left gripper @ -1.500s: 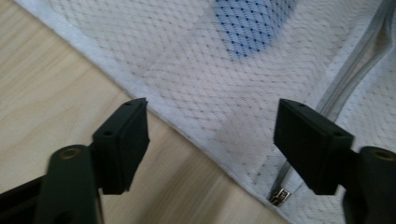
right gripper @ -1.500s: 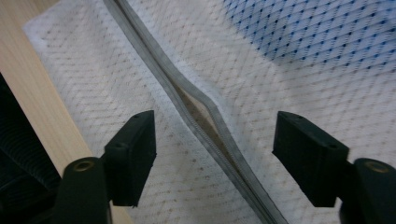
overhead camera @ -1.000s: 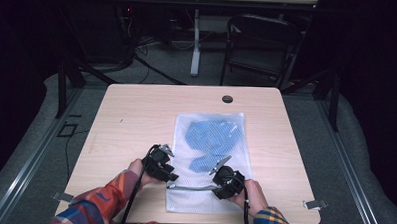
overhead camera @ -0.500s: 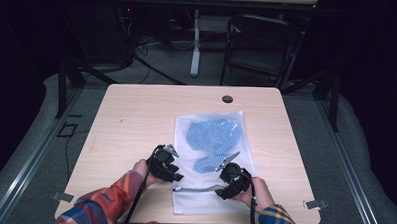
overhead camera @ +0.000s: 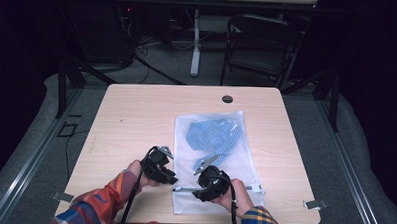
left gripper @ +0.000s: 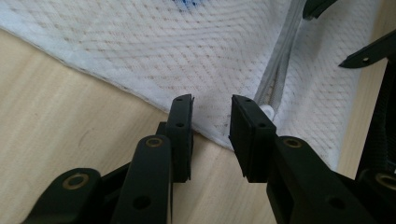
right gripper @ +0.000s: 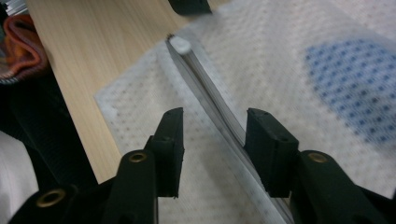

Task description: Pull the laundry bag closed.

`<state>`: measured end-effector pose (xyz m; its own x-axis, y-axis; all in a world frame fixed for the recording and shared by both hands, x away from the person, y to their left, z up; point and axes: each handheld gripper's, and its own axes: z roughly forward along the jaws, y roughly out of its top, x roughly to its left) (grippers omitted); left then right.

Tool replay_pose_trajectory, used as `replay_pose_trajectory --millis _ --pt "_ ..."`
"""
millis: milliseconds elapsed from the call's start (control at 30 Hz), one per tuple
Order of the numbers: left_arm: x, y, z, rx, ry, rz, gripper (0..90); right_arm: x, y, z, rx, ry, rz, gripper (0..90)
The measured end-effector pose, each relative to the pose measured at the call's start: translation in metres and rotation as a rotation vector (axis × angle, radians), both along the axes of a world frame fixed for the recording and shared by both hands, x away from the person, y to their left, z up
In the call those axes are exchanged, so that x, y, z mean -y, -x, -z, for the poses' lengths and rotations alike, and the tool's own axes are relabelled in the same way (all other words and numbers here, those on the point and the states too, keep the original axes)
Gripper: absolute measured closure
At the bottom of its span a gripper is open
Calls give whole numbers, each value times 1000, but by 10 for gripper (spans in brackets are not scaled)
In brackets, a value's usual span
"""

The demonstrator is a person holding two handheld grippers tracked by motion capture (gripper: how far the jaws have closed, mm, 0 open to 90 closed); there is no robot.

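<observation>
from above, a white mesh bag (overhead camera: 215, 157) lies flat on the table (overhead camera: 136, 120), blue cloth (overhead camera: 213, 135) inside. the left gripper (left gripper: 211, 123), jaws just closing but gripping nothing, straddles the bag's edge. the right gripper (right gripper: 212, 135) does likewise over the zipper (right gripper: 205, 88), its pull (right gripper: 180, 45) plain up close.
</observation>
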<state>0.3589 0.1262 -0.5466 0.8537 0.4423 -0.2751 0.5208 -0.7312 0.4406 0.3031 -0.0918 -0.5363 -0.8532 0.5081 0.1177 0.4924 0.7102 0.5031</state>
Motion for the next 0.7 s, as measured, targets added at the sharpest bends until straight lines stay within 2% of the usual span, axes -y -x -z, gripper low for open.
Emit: replay_pose_trajectory --millis 33,100,300,367,433,633,700 --pt "1 1 1 -7 -2 -6 699 -4 0 0 0 -3 -6 585" --pt "1 -1 3 -19 -27 30 718 -12 0 1 5 -9 -9 620" --pt "3 -1 8 -35 -55 26 763 -28 -3 6 7 -22 -14 694" --pt "3 -2 10 -35 -44 22 761 -33 -4 7 5 -34 -10 735" --pt "3 -1 10 -36 -41 16 762 -38 -5 9 14 -24 -19 752" --pt "3 -1 11 -29 -43 12 798 -47 -6 14 6 -23 -15 742" --pt "3 -2 10 -26 -38 16 799 -53 -7 18 3 -7 -12 745"
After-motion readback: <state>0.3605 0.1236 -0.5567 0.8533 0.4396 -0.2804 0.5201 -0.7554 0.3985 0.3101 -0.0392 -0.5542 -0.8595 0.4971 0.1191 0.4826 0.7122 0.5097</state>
